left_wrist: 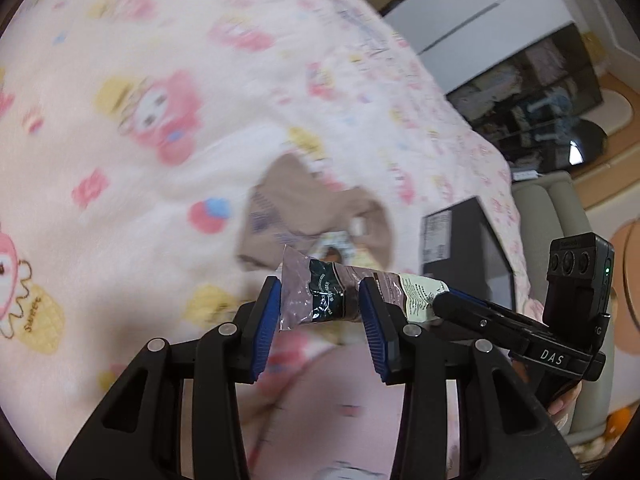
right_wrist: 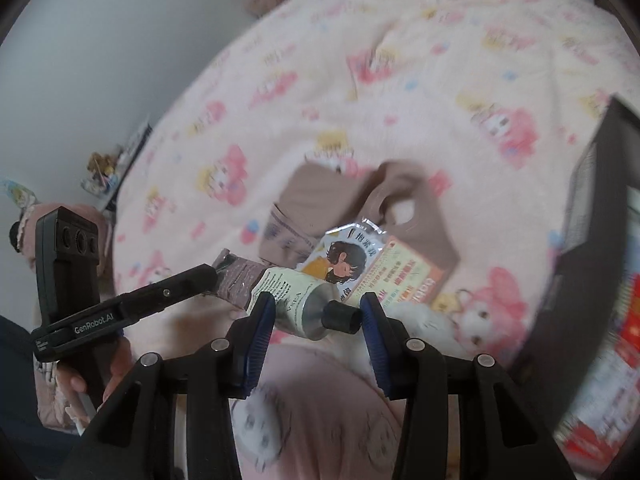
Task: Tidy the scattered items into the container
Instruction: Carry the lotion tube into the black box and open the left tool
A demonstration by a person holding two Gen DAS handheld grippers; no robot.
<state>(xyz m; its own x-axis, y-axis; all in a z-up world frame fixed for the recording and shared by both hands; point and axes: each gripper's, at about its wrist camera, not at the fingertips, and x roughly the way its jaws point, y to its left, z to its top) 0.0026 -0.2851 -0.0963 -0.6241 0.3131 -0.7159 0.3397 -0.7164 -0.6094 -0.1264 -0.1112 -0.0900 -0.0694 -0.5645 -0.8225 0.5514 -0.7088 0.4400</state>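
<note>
Both tongs grip one tube (right_wrist: 296, 300) over the bed (right_wrist: 400, 80): left tongs (left_wrist: 320, 312) on its crimped end, right tongs (right_wrist: 318, 316) near its cap. Black box (right_wrist: 592, 216) lies at 3 o'clock.

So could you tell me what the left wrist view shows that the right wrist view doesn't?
Only the left wrist view: a dark shelf unit across the room.
Only the right wrist view: a plain grey wall with small toys at its foot.
Both: the tube, the brown pouch and the pink cartoon blanket.
</note>
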